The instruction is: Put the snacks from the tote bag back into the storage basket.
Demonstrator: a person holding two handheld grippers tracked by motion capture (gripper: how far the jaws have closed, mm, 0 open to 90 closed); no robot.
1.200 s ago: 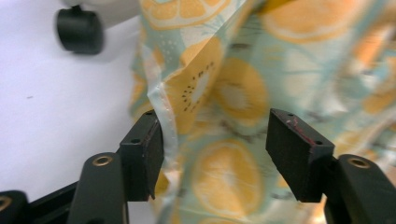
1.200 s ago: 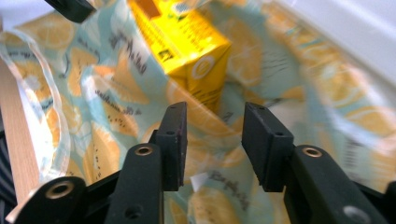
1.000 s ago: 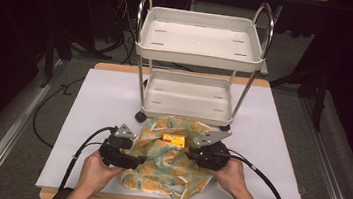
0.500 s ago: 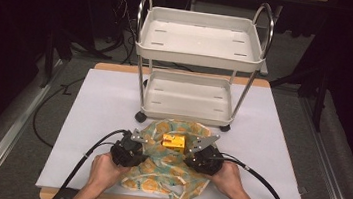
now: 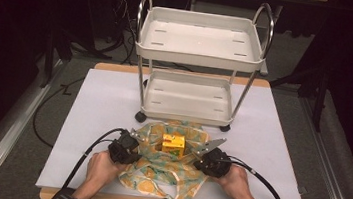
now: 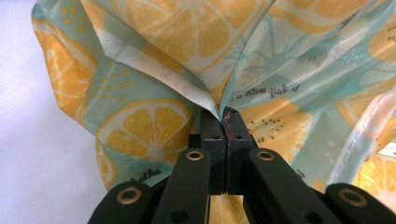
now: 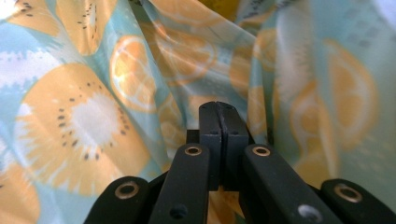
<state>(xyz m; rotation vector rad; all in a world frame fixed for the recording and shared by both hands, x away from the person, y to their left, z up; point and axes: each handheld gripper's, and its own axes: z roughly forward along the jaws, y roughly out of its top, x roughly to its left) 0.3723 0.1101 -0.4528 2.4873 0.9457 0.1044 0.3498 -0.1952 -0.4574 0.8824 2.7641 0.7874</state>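
Observation:
A fabric bag printed with orange and kiwi slices lies crumpled near the table's front edge. A small yellow box stands in its open middle. My left gripper sits at the bag's left side. In the left gripper view its jaws have just closed and pinch a hemmed fold of the bag. My right gripper is at the bag's right side, shut with the printed cloth gathered tightly around its tips. A hand holds each gripper from below.
A white two-shelf cart with metal handles stands on castors at the back of the white table top, just behind the bag. Black cables trail from both grippers toward the front edge. Dark floor surrounds the table.
Both hands have sunk onto the bag and drawn in toward the yellow box. The left gripper's jaws went from open to shut on the cloth; the right's closed fully.

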